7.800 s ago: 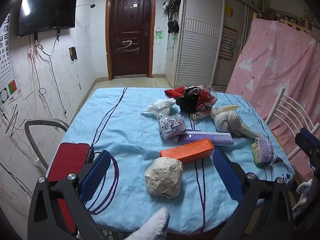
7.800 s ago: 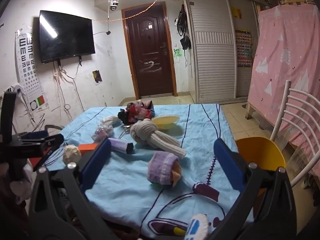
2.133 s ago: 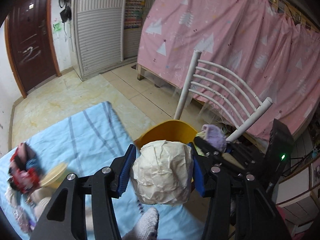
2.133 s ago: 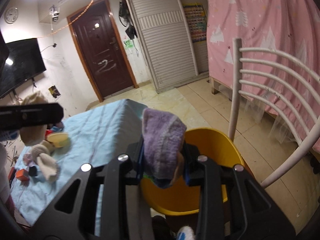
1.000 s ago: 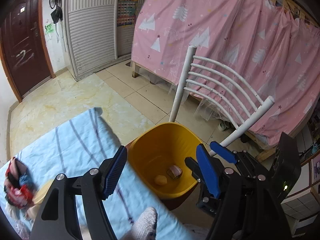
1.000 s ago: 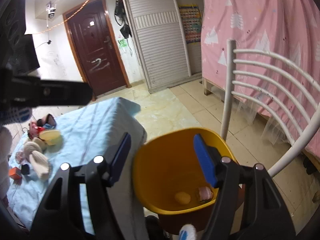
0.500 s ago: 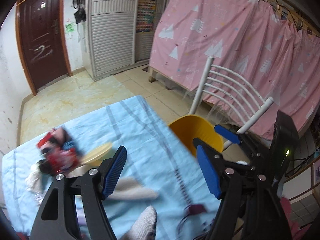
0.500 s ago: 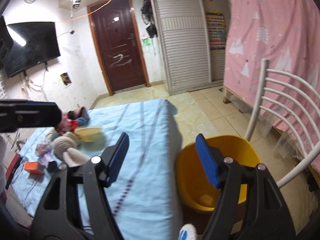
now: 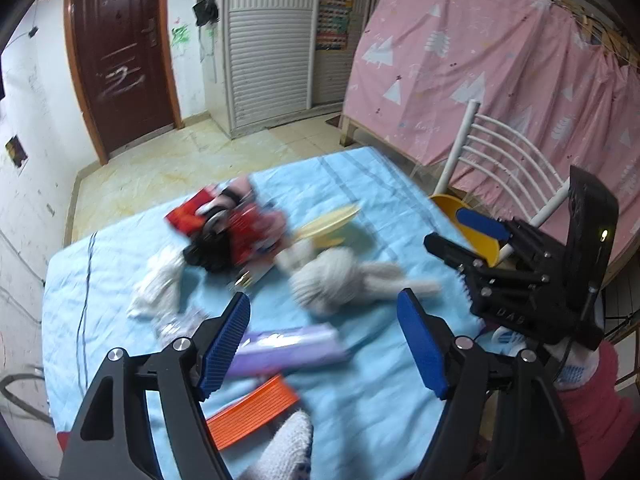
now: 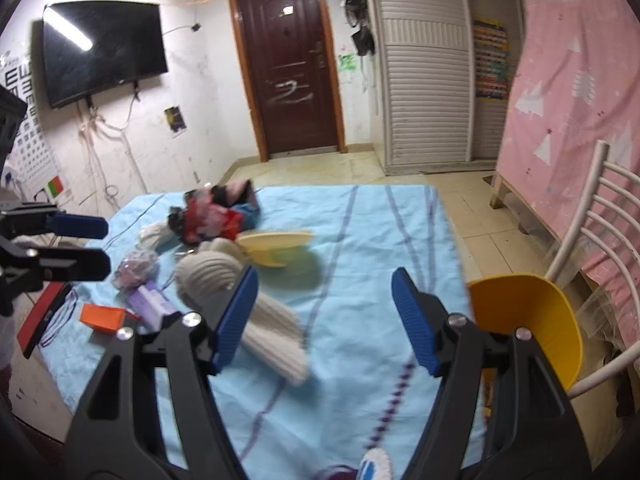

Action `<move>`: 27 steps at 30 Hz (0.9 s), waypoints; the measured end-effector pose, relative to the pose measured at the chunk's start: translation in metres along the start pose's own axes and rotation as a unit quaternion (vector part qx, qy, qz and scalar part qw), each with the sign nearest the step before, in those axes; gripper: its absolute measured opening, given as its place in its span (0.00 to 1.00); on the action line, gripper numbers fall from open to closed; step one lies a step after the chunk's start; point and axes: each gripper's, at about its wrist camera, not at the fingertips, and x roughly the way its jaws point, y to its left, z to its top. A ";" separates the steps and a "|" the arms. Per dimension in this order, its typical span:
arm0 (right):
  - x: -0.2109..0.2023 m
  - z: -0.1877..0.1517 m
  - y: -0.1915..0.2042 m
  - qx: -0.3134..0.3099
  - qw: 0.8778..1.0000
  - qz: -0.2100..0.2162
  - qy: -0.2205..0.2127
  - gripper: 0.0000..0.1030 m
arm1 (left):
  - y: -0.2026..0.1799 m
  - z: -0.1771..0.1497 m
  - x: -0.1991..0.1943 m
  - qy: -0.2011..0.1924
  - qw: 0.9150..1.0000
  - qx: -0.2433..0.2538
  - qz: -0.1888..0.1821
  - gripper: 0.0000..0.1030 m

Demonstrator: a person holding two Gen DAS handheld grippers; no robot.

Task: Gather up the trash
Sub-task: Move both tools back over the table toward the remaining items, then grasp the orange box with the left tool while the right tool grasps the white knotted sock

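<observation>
Trash lies blurred on the blue-clothed table point(image 9: 360, 380): a purple box point(image 9: 288, 344), an orange box point(image 9: 252, 412), a white knitted bundle point(image 9: 336, 276), a red and black heap point(image 9: 236, 232), a pale yellow dish point(image 9: 328, 224) and a white crumpled bag point(image 9: 160, 284). My left gripper point(image 9: 322, 300) hovers over the purple box, jaws opening, nothing between them. My right gripper point(image 10: 324, 276) is open and empty above the cloth, beside the knitted bundle point(image 10: 216, 272). The yellow bin point(image 10: 528, 312) stands off the table's right edge.
A white slatted chair point(image 10: 600, 220) and a pink curtain point(image 9: 460, 80) stand behind the bin. A red flat object point(image 10: 40, 320) lies at the table's left edge. The brown door point(image 10: 292, 64) and a wall screen point(image 10: 104, 56) are at the back.
Both grippers have swung away from the yellow bin back over the table. The trash on the cloth has come into view under them. Both stay empty.
</observation>
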 end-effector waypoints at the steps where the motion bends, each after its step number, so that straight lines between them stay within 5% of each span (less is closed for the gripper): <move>1: 0.003 0.000 0.006 -0.005 1.000 0.003 0.003 0.65 | 0.005 -0.004 -0.001 0.001 1.000 -0.001 0.000 0.65; 24: 0.053 0.006 0.075 -0.063 0.995 0.021 0.071 0.73 | 0.037 -0.077 0.036 0.081 0.993 0.075 -0.027 0.66; 27: 0.060 0.006 0.077 -0.061 0.995 0.025 0.080 0.73 | 0.040 -0.081 0.041 0.088 0.993 0.079 -0.015 0.53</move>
